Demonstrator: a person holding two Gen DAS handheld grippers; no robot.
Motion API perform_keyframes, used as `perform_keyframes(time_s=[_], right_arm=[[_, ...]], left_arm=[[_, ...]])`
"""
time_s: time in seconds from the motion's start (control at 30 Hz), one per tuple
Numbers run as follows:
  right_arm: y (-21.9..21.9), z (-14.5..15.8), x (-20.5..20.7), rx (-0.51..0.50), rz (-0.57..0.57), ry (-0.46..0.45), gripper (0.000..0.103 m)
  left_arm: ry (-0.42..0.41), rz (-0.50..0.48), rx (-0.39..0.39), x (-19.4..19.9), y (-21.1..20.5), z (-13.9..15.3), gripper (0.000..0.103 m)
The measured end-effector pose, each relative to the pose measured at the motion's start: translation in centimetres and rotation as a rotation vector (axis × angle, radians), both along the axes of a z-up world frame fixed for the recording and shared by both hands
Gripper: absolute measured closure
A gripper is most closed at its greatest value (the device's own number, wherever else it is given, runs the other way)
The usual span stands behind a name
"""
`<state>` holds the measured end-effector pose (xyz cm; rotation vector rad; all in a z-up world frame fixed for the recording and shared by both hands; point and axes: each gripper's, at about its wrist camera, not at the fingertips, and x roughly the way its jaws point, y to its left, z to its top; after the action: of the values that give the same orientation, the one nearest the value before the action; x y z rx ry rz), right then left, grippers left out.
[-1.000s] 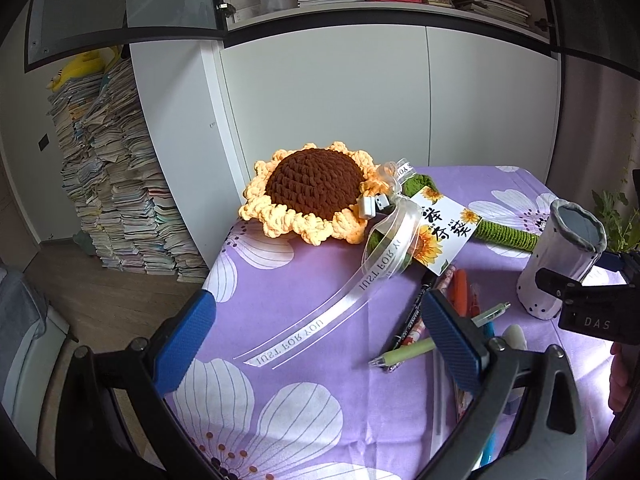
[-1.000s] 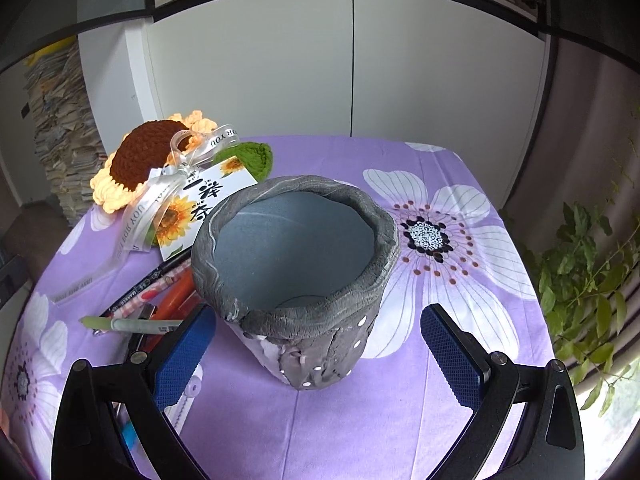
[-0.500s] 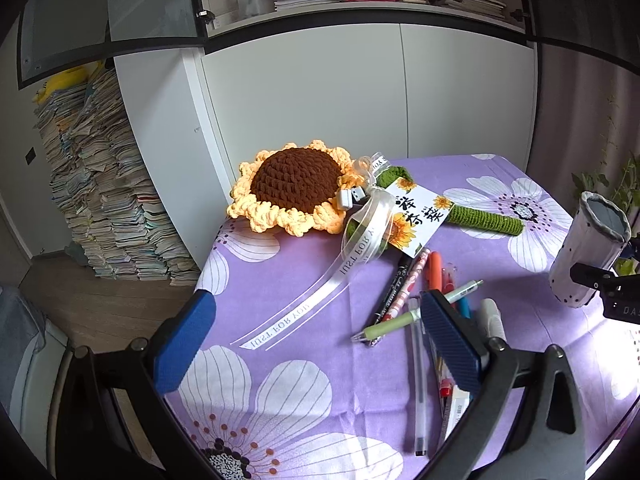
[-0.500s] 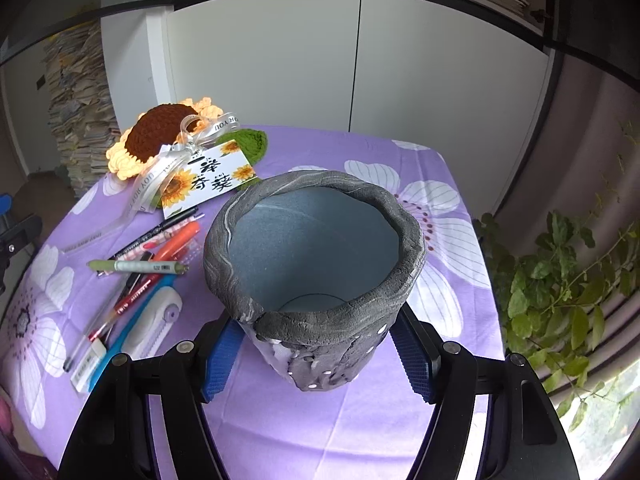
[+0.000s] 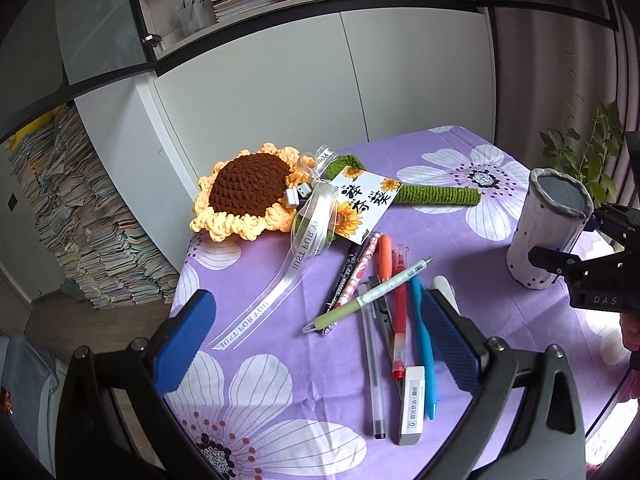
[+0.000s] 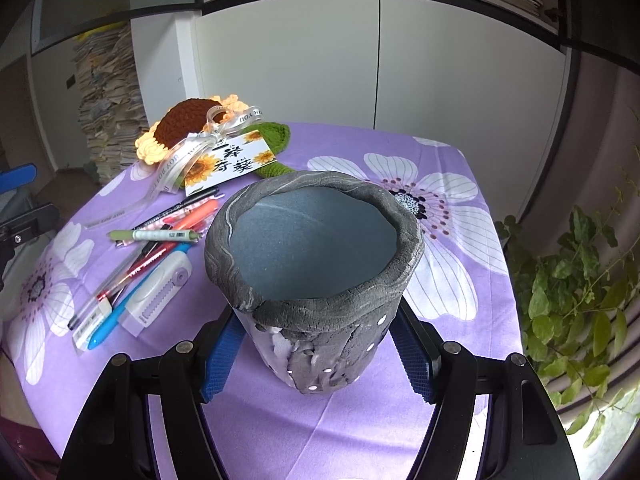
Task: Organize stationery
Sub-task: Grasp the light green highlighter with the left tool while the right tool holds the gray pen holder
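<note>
Grey fabric pen holder (image 6: 316,280) stands upright on the desk (image 6: 460,288), right claw (image 6: 316,354) clamped on its lower body, blue pads (image 6: 219,360) pressing both sides. Mouth open, inside looks empty. Purple flower-print cloth covers the desk. Left claw (image 5: 320,340) hovers over the near-left part of the desk, jaws wide apart, nothing between them. Pile of pens (image 5: 384,292) lies just past the left claw: green pen (image 5: 368,296) lying crosswise on top, then red pen (image 5: 400,312), blue pen (image 5: 422,340), clear pen (image 5: 372,364), orange marker (image 5: 385,258), black marker (image 5: 344,276). White eraser (image 5: 412,404) at the near end of the pile, touching the blue pen. White correction tape (image 6: 160,292) on the right edge of the pile, between pens and holder. Crochet sunflower (image 5: 248,196) with ribbon (image 5: 280,292) and card (image 5: 362,204) on the far-left side. Potted plant (image 6: 580,280) right of the desk.
</note>
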<state>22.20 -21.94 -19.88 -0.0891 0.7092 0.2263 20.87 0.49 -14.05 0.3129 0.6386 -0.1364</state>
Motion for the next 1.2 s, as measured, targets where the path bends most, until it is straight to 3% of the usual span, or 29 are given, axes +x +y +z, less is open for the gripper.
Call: perform_keyframes(time_s=[0.13,0.23,0.3,0.43,0.53,0.7,0.9,0.93,0.97,1.2], right_arm=[[-0.3,-0.7,-0.3,0.021,0.016,-0.014,0.031],[-0.4,-1.4,0.3,0.038,0.012,0.039,0.031],[-0.6,-1.4,0.4,0.055,0.015,0.045,0.031],[-0.8,-1.6,0.4,0.079,0.014,0.056,0.031],[-0.7,-1.6,0.4,0.073,0.007,0.054,0.031],[-0.9,-1.7,0.4,0.082,0.003,0.057,0.031],[-1.3,-1.8,0.6,0.099,-0.017,0.065,0.031],[-1.4,-1.8,0.6,0.1,-0.02,0.066,0.031],[-1.3,-1.8,0.6,0.101,-0.022,0.067,0.031],[-1.2,-1.8,0.6,0.092,-0.028,0.069,0.031]], left_arm=[[0.044,-0.076,0.06,1.6,-1.5,-1.2,0.004],[0.109,-0.135,0.076,3.3,-2.3,-2.1,0.021],[0.152,-0.167,0.062,4.5,-2.7,-2.7,0.027],[0.214,-0.223,0.061,6.3,-3.4,-3.7,0.034],[0.243,-0.272,0.117,7.0,-4.4,-4.5,0.037],[0.328,-0.307,0.195,8.8,-5.0,-6.0,0.066],[0.391,-0.334,0.197,9.9,-5.6,-7.0,0.069],[0.4,-0.331,0.188,10.0,-5.7,-7.0,0.073],[0.413,-0.328,0.177,10.1,-5.7,-7.0,0.084],[0.386,-0.297,0.138,9.2,-5.6,-5.1,0.095]])
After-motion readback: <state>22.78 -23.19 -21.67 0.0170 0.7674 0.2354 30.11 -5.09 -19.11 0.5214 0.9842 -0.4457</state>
